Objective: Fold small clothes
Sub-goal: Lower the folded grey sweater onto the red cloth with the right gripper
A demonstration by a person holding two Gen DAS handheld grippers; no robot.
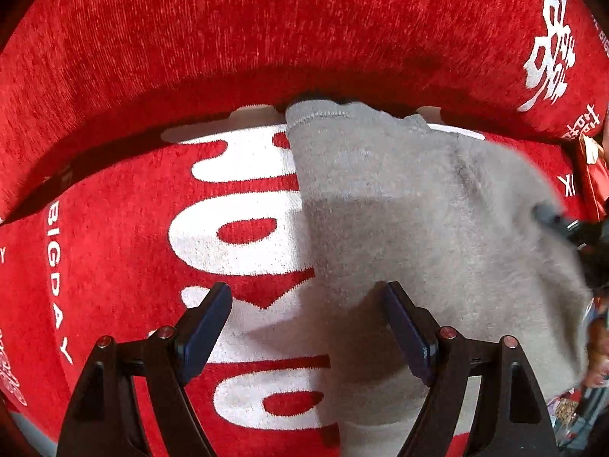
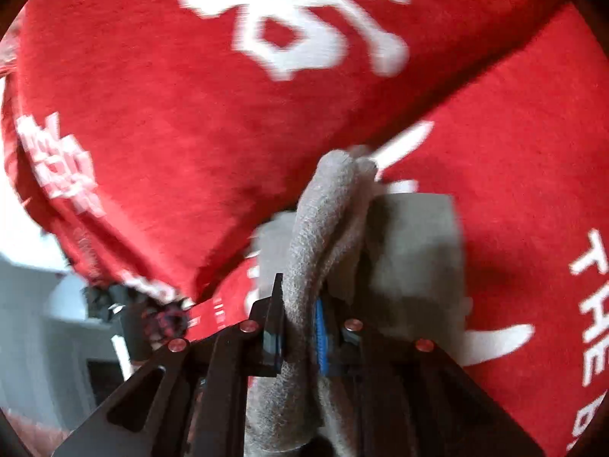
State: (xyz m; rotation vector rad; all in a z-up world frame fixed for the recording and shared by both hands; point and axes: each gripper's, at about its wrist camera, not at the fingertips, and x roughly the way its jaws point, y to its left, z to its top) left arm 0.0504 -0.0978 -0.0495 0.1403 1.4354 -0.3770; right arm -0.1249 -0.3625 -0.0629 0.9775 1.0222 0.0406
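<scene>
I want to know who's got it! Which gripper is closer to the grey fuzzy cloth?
Right. The right gripper is shut on a bunched edge of the grey cloth. The left gripper hangs open just above it, one finger over the cloth, the other over the red cover.

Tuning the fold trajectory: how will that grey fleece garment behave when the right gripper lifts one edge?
Likely floppy: the grey fleece garment bunches into a soft roll where the right gripper pinches it. Probably light, since it drapes without stretching taut. Its fuzzy nap may cling to the red cushion rather than slide, so the far end, under the open left gripper, could drag.
</scene>
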